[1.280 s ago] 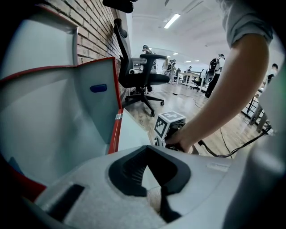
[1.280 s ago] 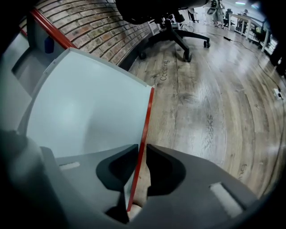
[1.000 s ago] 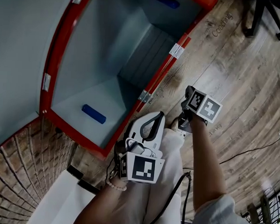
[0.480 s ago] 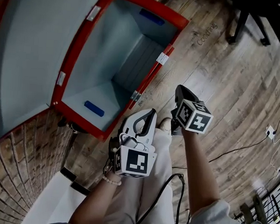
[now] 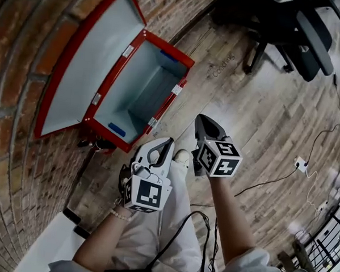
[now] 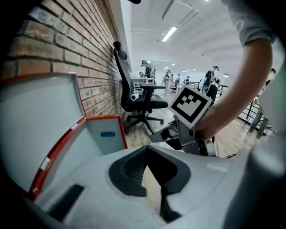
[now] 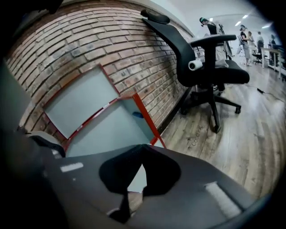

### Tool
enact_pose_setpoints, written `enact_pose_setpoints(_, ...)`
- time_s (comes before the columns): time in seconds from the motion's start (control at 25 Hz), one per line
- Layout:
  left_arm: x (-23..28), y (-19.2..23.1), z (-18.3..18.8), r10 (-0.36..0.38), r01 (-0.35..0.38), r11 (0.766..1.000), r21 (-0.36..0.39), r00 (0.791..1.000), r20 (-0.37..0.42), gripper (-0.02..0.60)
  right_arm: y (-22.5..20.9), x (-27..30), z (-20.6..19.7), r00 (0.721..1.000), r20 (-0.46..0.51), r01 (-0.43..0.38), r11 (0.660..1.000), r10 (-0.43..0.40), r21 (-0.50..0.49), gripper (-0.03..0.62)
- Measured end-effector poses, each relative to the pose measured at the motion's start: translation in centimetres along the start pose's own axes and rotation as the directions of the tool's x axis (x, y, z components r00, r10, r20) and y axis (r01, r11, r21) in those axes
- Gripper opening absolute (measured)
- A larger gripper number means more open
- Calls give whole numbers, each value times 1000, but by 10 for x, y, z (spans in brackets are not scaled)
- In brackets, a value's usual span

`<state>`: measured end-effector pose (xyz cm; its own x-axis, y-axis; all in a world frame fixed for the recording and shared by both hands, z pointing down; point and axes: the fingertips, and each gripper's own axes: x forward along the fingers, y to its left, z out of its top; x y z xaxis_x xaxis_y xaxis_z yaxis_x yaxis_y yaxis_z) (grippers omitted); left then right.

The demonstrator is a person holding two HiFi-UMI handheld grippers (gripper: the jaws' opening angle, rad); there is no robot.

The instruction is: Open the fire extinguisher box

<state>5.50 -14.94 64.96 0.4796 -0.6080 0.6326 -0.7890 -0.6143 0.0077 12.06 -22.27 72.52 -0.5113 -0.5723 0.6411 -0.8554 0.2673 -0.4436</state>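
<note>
The red fire extinguisher box (image 5: 166, 48) stands open on the wood floor against the brick wall. Its grey inside is empty apart from a blue clip (image 5: 116, 130). Its lid (image 5: 85, 71) leans back on the bricks. My white left gripper (image 5: 165, 142) is shut and holds nothing, hanging in the air short of the box's near corner. Beside it, my black right gripper (image 5: 200, 120) is also shut and empty. The left gripper view shows the box (image 6: 106, 134), the lid (image 6: 31, 125) and the right gripper (image 6: 172, 136). The right gripper view shows the box (image 7: 107, 129) below its own shut jaws.
A black office chair (image 5: 289, 36) stands on the floor beyond the box, also seen as the chair (image 7: 201, 58) in the right gripper view. A cable (image 5: 270, 177) and a socket (image 5: 299, 164) lie on the floor at right. A white slab (image 5: 45, 240) lies by the wall at lower left.
Both grippers have risen well away from the box, which now looks smaller and farther off. The right gripper has rolled. The lid stays open against the wall.
</note>
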Motion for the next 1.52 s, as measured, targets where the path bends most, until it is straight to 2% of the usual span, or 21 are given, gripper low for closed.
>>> enact_pose_setpoints(0.24, -61, 19, 72, 19, -24, 997, 67, 998, 63, 0, 55, -72, 71, 996, 79, -36, 991, 47, -129, 6)
enact_pose_setpoints(0.44, -124, 45, 123, 62, -71, 995, 71, 991, 119, 0, 101, -128, 116, 986, 146, -53, 976, 85, -211, 6)
enact_pose_setpoints(0.68, -186, 46, 171, 49, -68, 990, 121, 987, 155, 0, 140, -191, 166, 970, 208, -62, 954, 128, -295, 6)
enact_pose_setpoints(0.88, -229, 43, 201, 43, -65, 992, 109, 980, 196, 0, 177, -245, 190, 960, 241, -35, 916, 142, -401, 6)
enact_pose_setpoints(1.16, -278, 53, 256, 62, -114, 979, 168, 956, 286, 0, 221, -300, 223, 926, 338, -11, 906, 169, -424, 6)
enact_pose_setpoints(1.52, -319, 54, 290, 95, -164, 972, 166, 928, 360, 0, 263, -355, 250, 891, 399, 29, 852, 216, -524, 6)
